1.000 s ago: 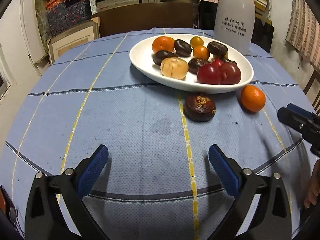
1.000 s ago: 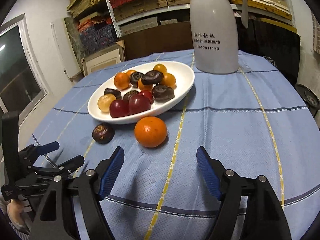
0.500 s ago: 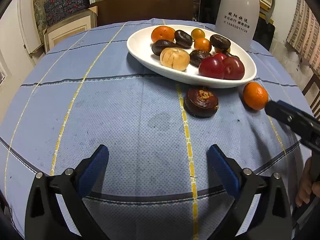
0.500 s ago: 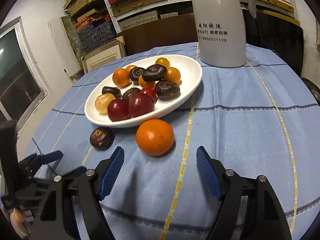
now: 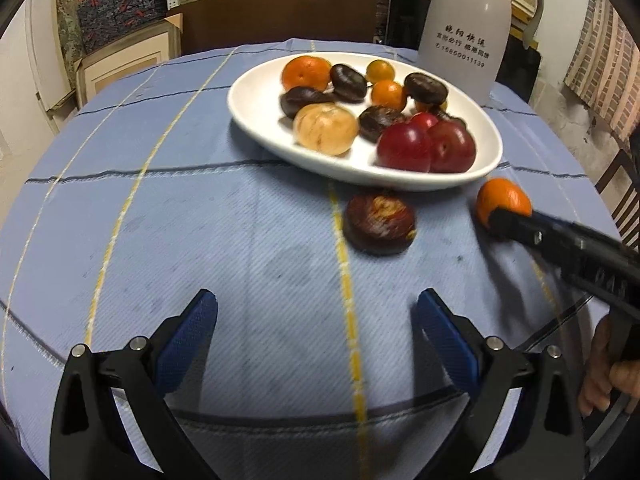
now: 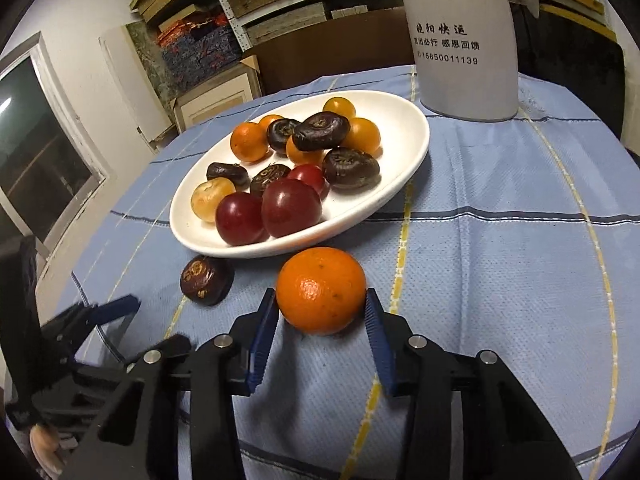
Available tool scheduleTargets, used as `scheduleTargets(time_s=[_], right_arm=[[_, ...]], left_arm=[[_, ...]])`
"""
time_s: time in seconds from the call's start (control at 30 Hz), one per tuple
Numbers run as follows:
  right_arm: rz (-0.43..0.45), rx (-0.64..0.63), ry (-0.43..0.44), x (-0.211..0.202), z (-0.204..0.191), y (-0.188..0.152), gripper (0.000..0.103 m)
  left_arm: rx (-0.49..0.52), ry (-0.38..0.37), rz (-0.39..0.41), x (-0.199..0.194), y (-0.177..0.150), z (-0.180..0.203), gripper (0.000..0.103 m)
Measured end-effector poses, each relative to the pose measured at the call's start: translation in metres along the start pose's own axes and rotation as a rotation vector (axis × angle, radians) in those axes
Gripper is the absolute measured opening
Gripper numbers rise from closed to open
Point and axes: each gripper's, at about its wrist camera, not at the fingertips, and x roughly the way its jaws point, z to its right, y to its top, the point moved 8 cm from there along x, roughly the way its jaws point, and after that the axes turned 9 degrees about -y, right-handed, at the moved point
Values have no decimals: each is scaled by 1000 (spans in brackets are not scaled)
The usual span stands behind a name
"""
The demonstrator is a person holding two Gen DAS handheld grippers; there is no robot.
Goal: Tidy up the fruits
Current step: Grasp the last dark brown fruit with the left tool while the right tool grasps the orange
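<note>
A white oval plate (image 6: 400,108) (image 5: 256,120) holds several fruits: oranges, dark chestnut-like fruits, red plums and a pale one. A loose orange (image 6: 321,290) (image 5: 505,199) lies on the blue cloth in front of the plate. My right gripper (image 6: 321,312) has its jaws on both sides of this orange, pads touching or nearly touching it; it also shows in the left wrist view (image 5: 504,220). A loose dark fruit (image 6: 206,280) (image 5: 379,224) lies beside the plate. My left gripper (image 5: 316,320) is open and empty, short of the dark fruit.
A tall white jug (image 6: 460,36) (image 5: 466,20) stands behind the plate. The round table has a blue checked cloth (image 5: 200,220). Shelves with boxes (image 6: 280,0) and a window (image 6: 36,152) lie beyond the table.
My right gripper moved forward to the loose orange and narrowed its jaws around it. My left gripper advanced slightly toward the plate and stayed open.
</note>
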Motion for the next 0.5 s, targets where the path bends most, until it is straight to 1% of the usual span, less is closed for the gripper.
scheduleTargets(time_s=[0.1, 0.27, 0.37, 0.5], right_arm=[[-8, 11, -3, -2, 5, -4, 44], [-13, 60, -1, -4, 20, -3, 44], [-15, 85, 5, -3, 26, -4, 45], [-9, 69, -10, -3, 24, -4, 45]], left_arm=[[9, -22, 19, 5, 10, 10, 98], [31, -18, 57, 12, 27, 19, 98], [21, -41, 58, 17, 33, 18, 98], [13, -68, 53, 21, 37, 18, 98]])
